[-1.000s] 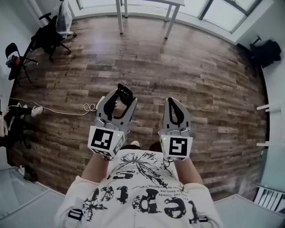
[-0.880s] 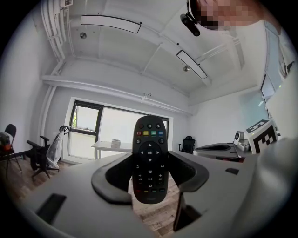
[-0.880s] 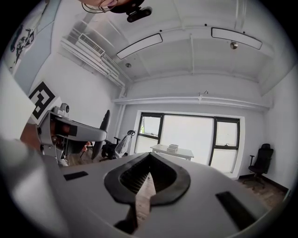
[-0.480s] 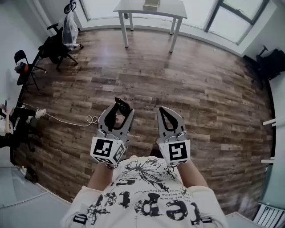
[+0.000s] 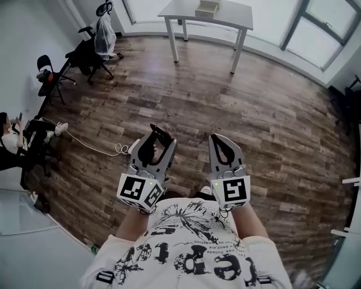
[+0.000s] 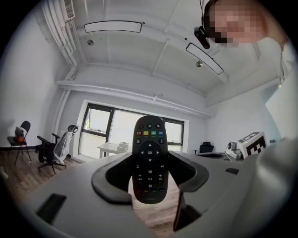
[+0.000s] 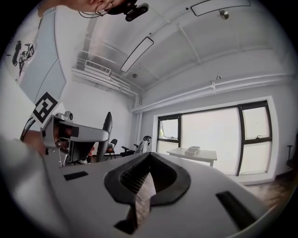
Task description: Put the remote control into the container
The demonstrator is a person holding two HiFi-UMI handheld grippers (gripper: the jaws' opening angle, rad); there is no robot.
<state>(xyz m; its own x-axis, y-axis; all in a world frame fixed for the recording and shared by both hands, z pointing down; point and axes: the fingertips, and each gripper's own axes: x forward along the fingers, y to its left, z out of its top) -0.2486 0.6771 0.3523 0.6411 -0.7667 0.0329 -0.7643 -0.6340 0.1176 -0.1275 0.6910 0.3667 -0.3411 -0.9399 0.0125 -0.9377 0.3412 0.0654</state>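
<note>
1. Your left gripper (image 5: 158, 141) is pinching the remote (image 6: 149, 158), whose long axis is running along the jaws.
2. Your right gripper (image 5: 221, 141) is pressing its jaws together on nothing.
3. The container (image 5: 207, 7) is sitting on the table (image 5: 234, 16), ahead and well apart from both grippers.
4. You are handling one remote, one container and one table.
</note>
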